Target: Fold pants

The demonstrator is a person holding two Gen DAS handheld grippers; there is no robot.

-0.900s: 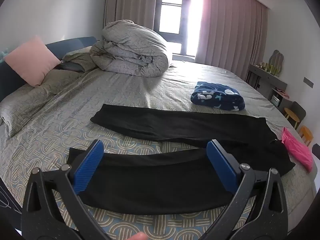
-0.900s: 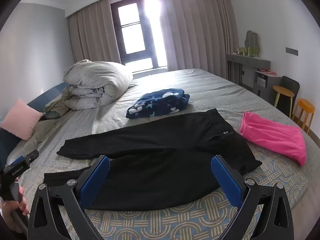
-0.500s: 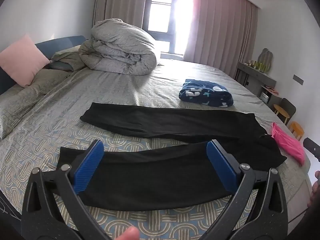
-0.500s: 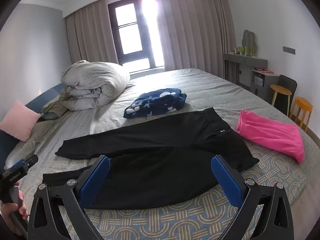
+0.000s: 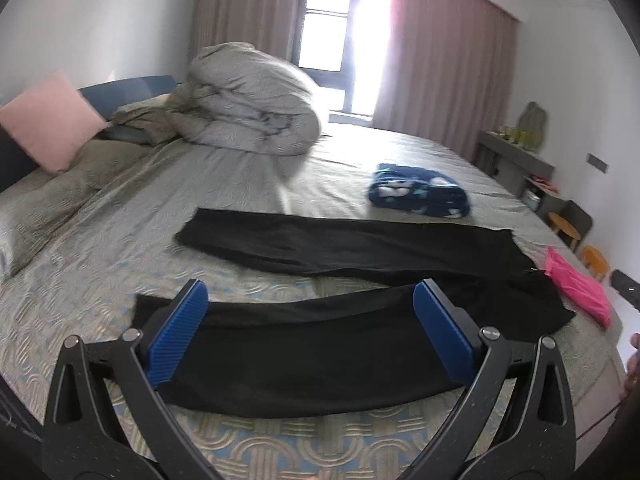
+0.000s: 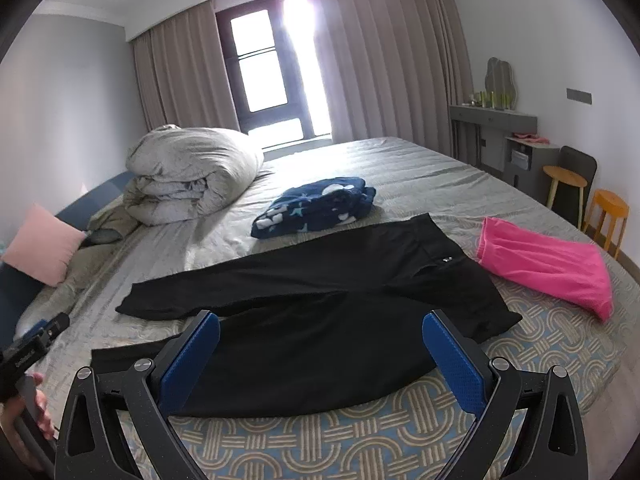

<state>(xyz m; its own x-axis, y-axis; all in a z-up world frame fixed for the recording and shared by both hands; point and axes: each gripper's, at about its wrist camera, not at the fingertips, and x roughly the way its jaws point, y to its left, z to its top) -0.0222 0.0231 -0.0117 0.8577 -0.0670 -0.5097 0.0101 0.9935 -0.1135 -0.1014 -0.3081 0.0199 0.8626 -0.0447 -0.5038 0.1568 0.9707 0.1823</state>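
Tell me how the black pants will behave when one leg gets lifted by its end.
The black pants lie flat and limp on the bed, so a lifted leg would probably droop and trail. They look thin, likely light. The smooth fabric may slide, dragging the other leg.

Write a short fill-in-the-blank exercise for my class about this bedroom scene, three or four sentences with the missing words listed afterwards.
1. The pants spread flat on the bed are ____ in colour.
2. Both the left gripper and the right gripper have their jaws ____.
3. The garment lying beside the pants' waistband is bright ____.
4. The cushion near the headboard is pale ____.

Missing words: black; open; pink; pink
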